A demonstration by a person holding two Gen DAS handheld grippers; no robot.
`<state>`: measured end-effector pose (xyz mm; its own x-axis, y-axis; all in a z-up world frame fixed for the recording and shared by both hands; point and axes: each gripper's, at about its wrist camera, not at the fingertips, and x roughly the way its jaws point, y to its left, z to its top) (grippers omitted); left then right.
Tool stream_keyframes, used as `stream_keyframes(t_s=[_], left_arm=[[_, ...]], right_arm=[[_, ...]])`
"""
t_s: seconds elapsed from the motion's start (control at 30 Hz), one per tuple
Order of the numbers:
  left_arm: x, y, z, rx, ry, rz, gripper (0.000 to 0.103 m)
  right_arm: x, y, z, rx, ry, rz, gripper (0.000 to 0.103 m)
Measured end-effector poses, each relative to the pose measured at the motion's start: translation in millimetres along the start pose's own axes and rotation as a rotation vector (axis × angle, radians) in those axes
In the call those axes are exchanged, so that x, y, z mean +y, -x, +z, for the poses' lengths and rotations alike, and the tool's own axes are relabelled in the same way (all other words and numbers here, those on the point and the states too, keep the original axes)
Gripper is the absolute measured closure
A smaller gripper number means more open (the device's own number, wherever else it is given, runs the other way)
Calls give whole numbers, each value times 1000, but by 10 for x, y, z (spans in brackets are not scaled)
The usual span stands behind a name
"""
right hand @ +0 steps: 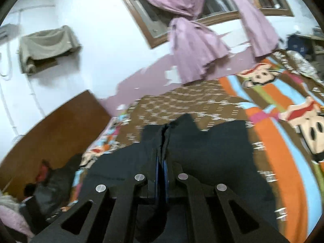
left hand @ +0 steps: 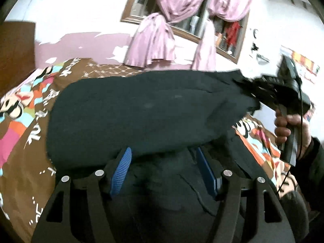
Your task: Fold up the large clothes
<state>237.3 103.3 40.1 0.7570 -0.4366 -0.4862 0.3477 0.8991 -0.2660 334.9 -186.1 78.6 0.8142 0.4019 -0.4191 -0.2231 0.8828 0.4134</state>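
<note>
A large black garment point(left hand: 141, 113) lies on a bed with a brown cartoon-print cover point(left hand: 26, 141). One side of it is lifted and stretched to the right, where my right gripper point(left hand: 263, 89) is shut on its edge. In the right wrist view the blue pads point(right hand: 156, 170) pinch a fold of the black cloth point(right hand: 212, 154). My left gripper point(left hand: 162, 158) is open, its blue pads point(left hand: 121, 172) spread apart over the near part of the garment, with lifted cloth draped over the tips.
Pink curtains point(left hand: 154, 40) hang at a wood-framed window behind the bed. A wooden headboard point(right hand: 52, 133) stands at one end with a heap of clothes point(right hand: 50, 186) by it. A hand point(left hand: 287, 127) holds the right gripper's handle.
</note>
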Motion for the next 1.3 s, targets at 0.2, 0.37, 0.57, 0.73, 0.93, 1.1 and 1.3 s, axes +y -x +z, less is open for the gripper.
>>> stream_keyframes(t_s=[0.2,0.37,0.57,0.73,0.93,1.1,1.3], left_arm=[[283,-46,64,16,108,128,43],[456,-20,50,42,173,218,43],[480,-33,194,52,194,285,43],[404,-308,401,88,142,340,43],[308,-878,395,188,56,365,43],[304,-1177,112,267,-39,432,39],[373,-1306,-55,299,-59,435,37]], right_arm=[[-309,-325,-215,49,91,-221,99],[-557,-424,-264,85,56,-236,95],[-376,-344,-260,12,140,-315,31],[-7,-467,-336,5,320,-289,26],[246,-1048,-686,205,449,-161,25],[141,-1434,-1028,320,435,-182,22],[63,-1532,-1141,313,436,-178,21]])
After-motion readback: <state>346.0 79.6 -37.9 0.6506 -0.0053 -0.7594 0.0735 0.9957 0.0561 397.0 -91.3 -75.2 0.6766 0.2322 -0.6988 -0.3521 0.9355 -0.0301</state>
